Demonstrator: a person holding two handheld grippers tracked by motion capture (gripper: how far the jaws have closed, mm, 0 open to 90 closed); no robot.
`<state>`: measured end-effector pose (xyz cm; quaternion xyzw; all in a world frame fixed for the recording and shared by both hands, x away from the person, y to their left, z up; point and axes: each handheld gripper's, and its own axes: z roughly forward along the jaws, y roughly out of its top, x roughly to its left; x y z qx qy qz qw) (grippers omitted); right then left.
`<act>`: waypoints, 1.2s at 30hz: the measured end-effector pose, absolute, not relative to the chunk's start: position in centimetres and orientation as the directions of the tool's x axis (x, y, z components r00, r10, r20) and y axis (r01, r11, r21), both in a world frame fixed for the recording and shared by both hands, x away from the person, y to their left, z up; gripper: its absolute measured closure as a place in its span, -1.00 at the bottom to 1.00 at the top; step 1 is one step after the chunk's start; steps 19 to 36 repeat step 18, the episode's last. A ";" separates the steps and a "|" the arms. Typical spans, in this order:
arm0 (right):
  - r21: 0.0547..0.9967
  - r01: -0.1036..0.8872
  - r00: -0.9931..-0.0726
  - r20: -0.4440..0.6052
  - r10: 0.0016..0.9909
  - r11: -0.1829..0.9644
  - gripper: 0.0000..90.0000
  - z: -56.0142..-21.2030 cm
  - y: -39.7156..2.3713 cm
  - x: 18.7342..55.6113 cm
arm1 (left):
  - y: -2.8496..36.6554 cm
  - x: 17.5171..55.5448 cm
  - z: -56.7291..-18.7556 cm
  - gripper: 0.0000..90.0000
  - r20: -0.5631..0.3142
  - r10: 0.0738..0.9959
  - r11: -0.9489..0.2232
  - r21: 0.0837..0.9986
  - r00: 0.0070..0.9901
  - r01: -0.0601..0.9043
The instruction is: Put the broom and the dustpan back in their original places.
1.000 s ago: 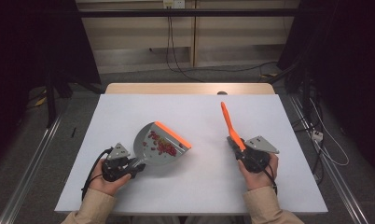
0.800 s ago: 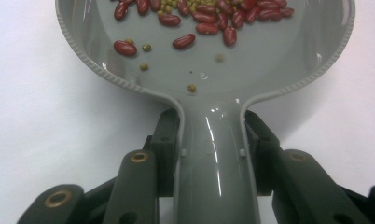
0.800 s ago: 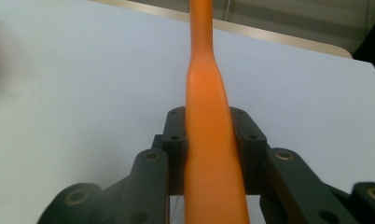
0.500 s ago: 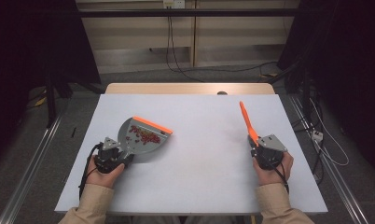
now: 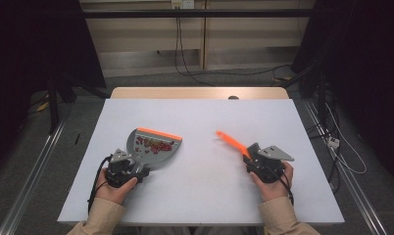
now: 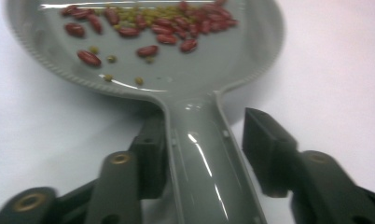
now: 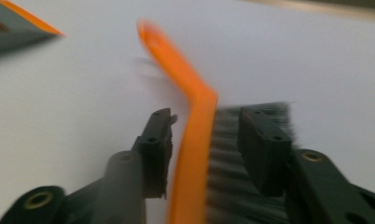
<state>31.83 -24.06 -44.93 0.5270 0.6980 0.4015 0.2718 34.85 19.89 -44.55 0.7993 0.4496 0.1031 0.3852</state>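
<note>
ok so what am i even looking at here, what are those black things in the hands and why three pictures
There is no robot here. A person sits at a white table and holds a handheld two-jaw gripper in each hand.

The high view looks down from above: the left gripper and the right gripper show near the bottom. The other two pictures come from small cameras riding on each gripper, looking along its black jaws.

The left gripper's jaws sit either side of the handle of a grey dustpan, with a gap on one side. It holds red beans and small green ones. The right gripper's jaws straddle an orange brush with dark bristles; that picture is blurred.
</note>
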 end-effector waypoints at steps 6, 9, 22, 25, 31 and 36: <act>0.870 0.489 -0.358 0.141 0.923 0.057 -0.31 -44.4 -24.4 30.4 | 20.5 33.4 -43.9 -0.39 -0.195 0.769 -0.271 0.763 0.608 0.587; 0.893 0.445 -0.389 0.130 0.912 0.062 -0.39 -44.1 -25.2 29.3 | 21.8 32.9 -43.2 -0.67 -0.177 0.762 -0.240 0.816 0.623 0.525; 0.895 0.442 -0.399 0.140 0.906 0.057 -0.52 -44.6 -27.0 27.6 | 23.2 33.0 -42.7 -0.79 -0.167 0.690 -0.217 0.881 0.704 0.421; 0.895 0.442 -0.399 0.140 0.906 0.057 -0.52 -44.6 -27.0 27.6 | 23.2 33.0 -42.7 -0.79 -0.167 0.690 -0.217 0.881 0.704 0.421; 0.895 0.442 -0.399 0.140 0.906 0.057 -0.52 -44.6 -27.0 27.6 | 23.2 33.0 -42.7 -0.79 -0.167 0.690 -0.217 0.881 0.704 0.421; 0.895 0.442 -0.399 0.140 0.906 0.057 -0.52 -44.6 -27.0 27.6 | 23.2 33.0 -42.7 -0.79 -0.167 0.690 -0.217 0.881 0.704 0.421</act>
